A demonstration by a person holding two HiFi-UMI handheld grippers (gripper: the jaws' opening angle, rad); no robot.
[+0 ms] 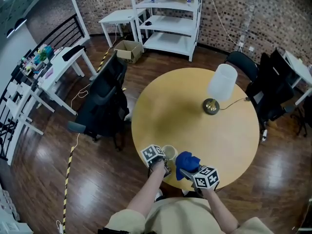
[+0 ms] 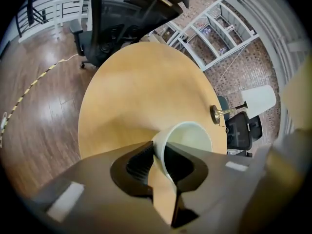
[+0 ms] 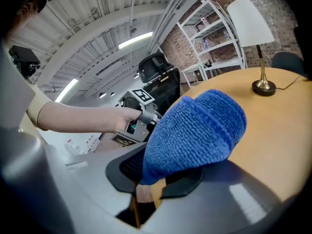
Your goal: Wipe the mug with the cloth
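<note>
Two grippers, both loaded. The left gripper (image 2: 158, 164) has its jaws closed on the wall of the white mug (image 2: 190, 133), one jaw inside the rim and one outside. That grip steadies the mug and leaves most of its outer face and mouth bare for wiping. The right gripper (image 3: 151, 179) is clamped on the blue cloth (image 3: 195, 130), whose bunched bulk sticks out past the jaws as a pad, just beside the mug on its right. The mug is at the counter's (image 1: 195, 111) edge nearest the person; whether it rests there or is lifted I cannot tell. A hard sideways rub could, I judge, push it off. The lamp (image 1: 220, 87) stands well apart, and the bare top beyond gives free room.
</note>
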